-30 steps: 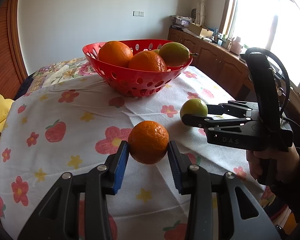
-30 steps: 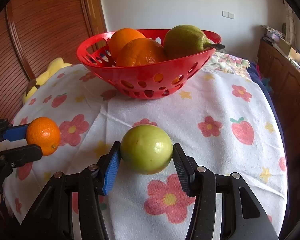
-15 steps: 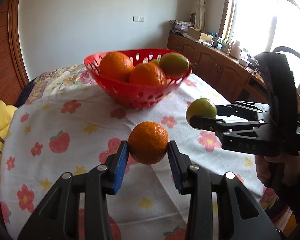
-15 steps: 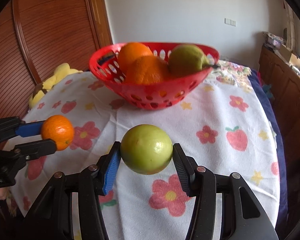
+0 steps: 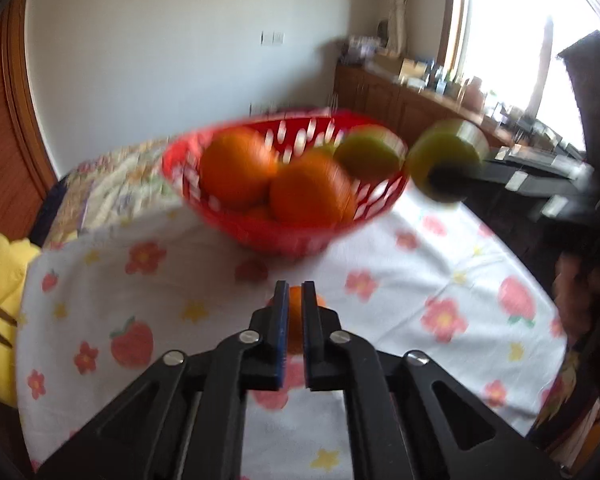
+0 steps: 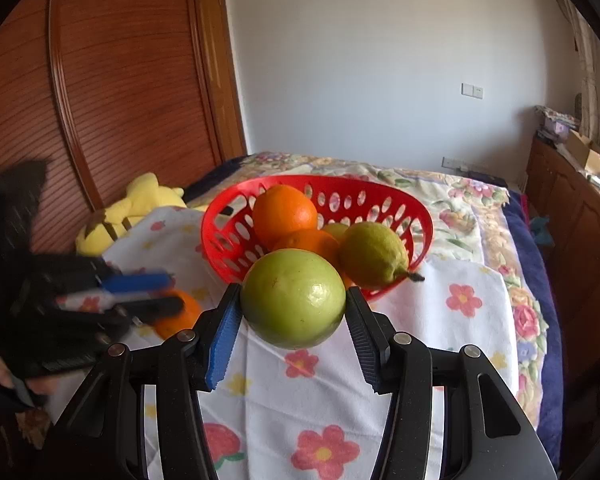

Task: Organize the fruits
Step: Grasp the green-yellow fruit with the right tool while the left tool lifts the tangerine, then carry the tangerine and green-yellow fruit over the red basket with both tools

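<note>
Clamping the round green fruit above the red perforated plastic basket, the right gripper sees sharply what the left view blurs, where the left gripper, fingers nearly together, has the small orange lying beyond its tips on the flowered tablecloth.

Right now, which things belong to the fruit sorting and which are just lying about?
Job: red basket, its oranges and lemon; green fruit in right gripper; small orange by shut left gripper.
Lying about: yellow plush toy, flowered tablecloth.
</note>
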A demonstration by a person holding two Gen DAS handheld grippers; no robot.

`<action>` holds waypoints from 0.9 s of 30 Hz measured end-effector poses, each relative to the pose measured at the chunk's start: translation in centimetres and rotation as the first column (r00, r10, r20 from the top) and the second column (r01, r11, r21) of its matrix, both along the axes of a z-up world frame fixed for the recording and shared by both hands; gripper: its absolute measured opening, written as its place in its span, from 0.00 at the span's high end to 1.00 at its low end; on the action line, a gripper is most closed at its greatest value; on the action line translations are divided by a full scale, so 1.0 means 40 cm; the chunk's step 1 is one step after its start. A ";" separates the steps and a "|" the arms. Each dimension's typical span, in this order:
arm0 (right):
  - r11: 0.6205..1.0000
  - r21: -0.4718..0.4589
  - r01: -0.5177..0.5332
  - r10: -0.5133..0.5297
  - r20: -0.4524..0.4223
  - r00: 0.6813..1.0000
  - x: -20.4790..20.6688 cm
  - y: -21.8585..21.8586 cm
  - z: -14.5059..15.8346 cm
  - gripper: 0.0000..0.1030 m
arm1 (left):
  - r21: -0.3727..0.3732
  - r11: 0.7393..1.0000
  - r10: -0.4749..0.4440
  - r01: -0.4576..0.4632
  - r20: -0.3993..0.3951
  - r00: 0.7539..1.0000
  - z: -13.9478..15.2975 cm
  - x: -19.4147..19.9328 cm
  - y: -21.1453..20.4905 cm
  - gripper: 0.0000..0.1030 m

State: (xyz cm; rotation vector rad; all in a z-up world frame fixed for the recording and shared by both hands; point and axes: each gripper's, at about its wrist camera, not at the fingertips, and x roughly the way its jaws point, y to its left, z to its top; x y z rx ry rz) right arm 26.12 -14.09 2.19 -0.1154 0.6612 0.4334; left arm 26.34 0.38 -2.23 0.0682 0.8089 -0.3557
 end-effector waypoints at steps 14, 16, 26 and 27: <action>1.000 0.020 -0.003 0.004 -0.028 1.000 -0.015 -0.020 -0.045 0.49 | -0.073 0.993 0.090 -0.090 -0.011 0.996 -0.030 0.051 0.073 0.65; 1.000 0.021 -0.002 0.003 -0.026 1.000 -0.019 -0.022 -0.045 0.49 | -0.060 0.992 0.108 -0.109 -0.030 0.994 -0.039 0.085 0.090 0.63; 1.000 0.002 -0.005 0.005 -0.038 0.999 -0.008 -0.025 -0.060 0.48 | -0.072 0.994 0.080 -0.087 -0.092 0.993 -0.086 0.147 0.079 0.61; 1.000 0.001 -0.005 0.005 -0.039 0.999 -0.005 -0.025 -0.061 0.48 | -0.066 0.994 0.076 -0.083 -0.101 0.992 -0.094 0.150 0.073 0.60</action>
